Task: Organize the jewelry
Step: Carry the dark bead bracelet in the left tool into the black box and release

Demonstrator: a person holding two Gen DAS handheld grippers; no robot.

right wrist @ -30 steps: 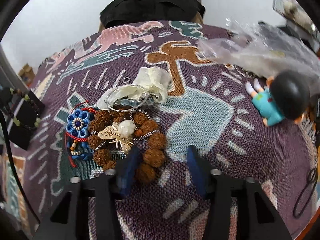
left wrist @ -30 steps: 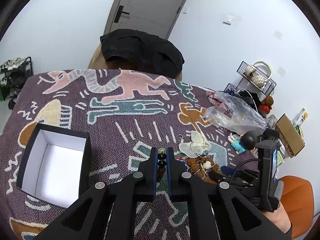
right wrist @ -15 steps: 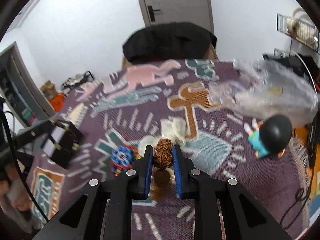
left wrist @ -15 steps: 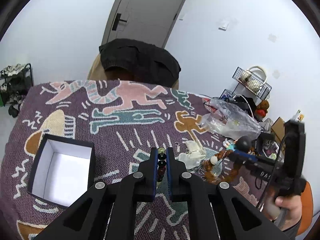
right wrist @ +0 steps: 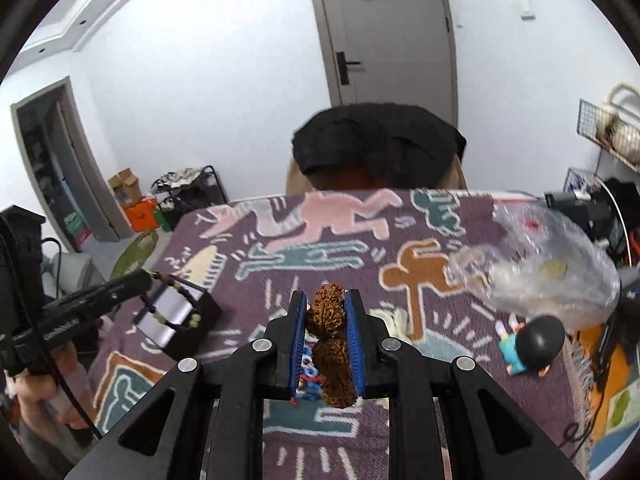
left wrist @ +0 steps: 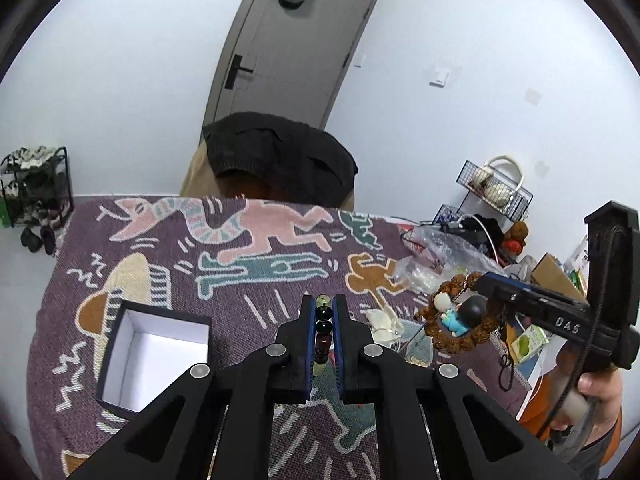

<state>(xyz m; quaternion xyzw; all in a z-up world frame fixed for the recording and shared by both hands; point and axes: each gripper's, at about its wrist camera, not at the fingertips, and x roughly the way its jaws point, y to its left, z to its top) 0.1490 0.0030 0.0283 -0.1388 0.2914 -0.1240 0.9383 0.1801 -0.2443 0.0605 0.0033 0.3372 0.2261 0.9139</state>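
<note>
Your right tongs (right wrist: 326, 316) pinched the brown seed bracelet (right wrist: 330, 340), your left tongs (left wrist: 324, 312) the dark bead bracelet (left wrist: 322, 330); next, lower both into the box (left wrist: 154, 364).

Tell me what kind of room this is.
Most likely a lived-in room at home, perhaps a bedroom or hallway corner. A grey door with a cap hung on it, a shoe rack by the wall, and a patterned woven cloth over the table all point to that.

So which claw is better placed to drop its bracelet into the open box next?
Probably left: the left claw, gripping the dark bead bracelet, sits beside the open box; the right claw's brown seed bracelet hangs farther off.
</note>
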